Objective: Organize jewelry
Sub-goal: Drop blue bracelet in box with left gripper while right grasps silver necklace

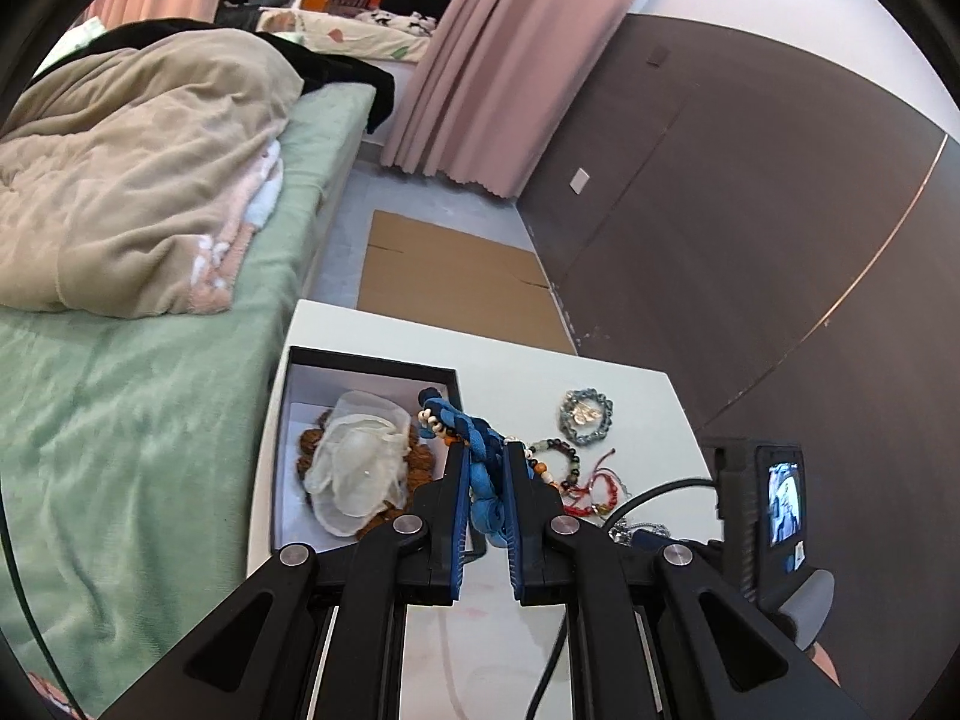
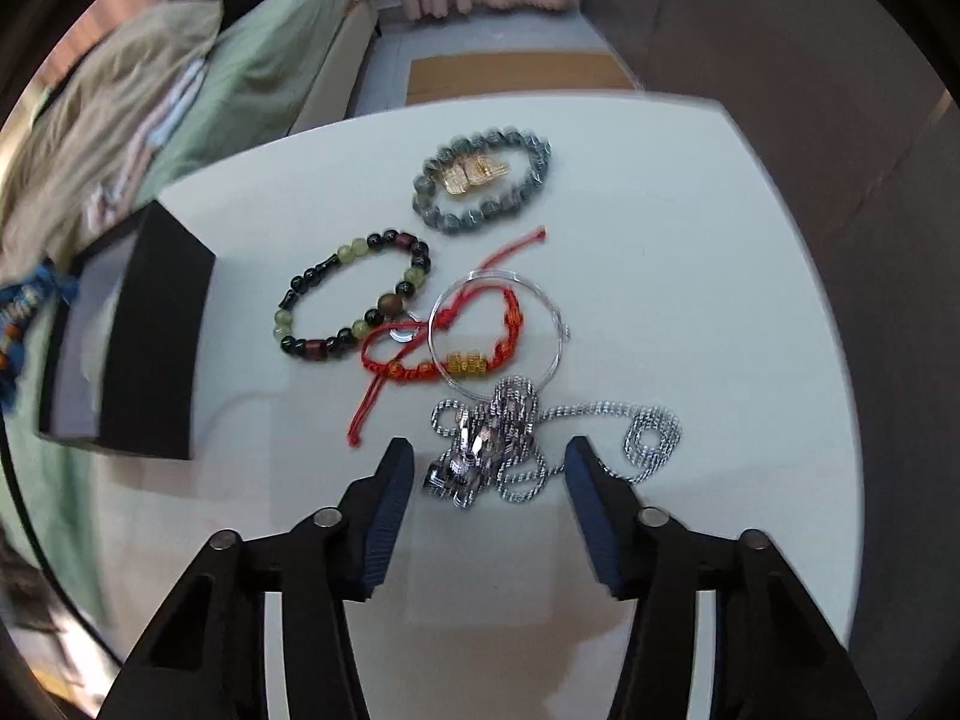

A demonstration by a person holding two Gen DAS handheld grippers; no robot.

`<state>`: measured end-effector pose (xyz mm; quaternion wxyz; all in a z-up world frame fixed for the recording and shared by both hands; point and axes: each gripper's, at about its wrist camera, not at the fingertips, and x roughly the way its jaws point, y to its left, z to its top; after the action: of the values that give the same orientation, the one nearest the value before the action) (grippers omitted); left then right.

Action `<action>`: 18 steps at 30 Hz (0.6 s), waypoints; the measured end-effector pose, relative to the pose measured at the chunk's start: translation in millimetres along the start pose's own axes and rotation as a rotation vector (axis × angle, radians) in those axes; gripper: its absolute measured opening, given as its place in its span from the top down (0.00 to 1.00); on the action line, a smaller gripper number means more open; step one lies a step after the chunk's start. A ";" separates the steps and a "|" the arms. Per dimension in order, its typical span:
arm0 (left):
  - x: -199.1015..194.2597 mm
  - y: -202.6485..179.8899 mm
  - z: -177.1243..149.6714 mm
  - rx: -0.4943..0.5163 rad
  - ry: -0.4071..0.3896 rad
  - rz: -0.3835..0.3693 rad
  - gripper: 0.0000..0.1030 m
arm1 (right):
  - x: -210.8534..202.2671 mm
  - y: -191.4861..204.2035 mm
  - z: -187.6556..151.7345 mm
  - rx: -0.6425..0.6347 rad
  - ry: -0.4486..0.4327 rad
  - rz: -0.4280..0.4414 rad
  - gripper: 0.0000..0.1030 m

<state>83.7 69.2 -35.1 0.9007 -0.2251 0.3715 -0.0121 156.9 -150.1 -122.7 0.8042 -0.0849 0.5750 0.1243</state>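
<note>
My left gripper (image 1: pixel 486 451) is shut on a blue braided cord strung with beads (image 1: pixel 480 468), held above the white table (image 1: pixel 636 396) beside an open black box (image 1: pixel 372 358). A white gauze pouch (image 1: pixel 360 462) lies in the box over brown beads. In the right wrist view my right gripper (image 2: pixel 489 468) is open and points down, its fingers on either side of a silver chain necklace (image 2: pixel 510 444) without touching it. Beyond the chain lie a red cord bracelet (image 2: pixel 444 354), a thin silver bangle (image 2: pixel 543 294), a green-and-black bead bracelet (image 2: pixel 354 300) and a grey bead bracelet with a gold charm (image 2: pixel 480 180).
A bed with a green sheet (image 1: pixel 120 420) and a beige blanket (image 1: pixel 132 180) runs along the table's left. Flat cardboard (image 1: pixel 444 276) lies on the floor beyond, by a pink curtain (image 1: pixel 498 60) and a brown wall (image 1: pixel 750 210). The other gripper's body (image 1: pixel 768 504) shows at right.
</note>
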 end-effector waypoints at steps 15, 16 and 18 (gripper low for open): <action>-2.9 20.0 6.6 -0.061 -0.033 0.000 0.89 | -46.4 -19.7 -5.4 0.056 -0.116 0.274 0.85; -0.8 19.2 6.8 -0.062 -0.030 -0.002 0.89 | -52.7 -22.5 -5.9 0.068 -0.132 0.301 0.85; 1.6 17.9 7.7 -0.061 -0.028 -0.002 0.89 | -59.6 -24.4 -3.1 0.086 -0.151 0.336 0.85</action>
<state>87.4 88.0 -38.9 0.8986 -0.2528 0.3588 0.0015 143.0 -180.4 -67.5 0.8160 0.0566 0.5237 0.2382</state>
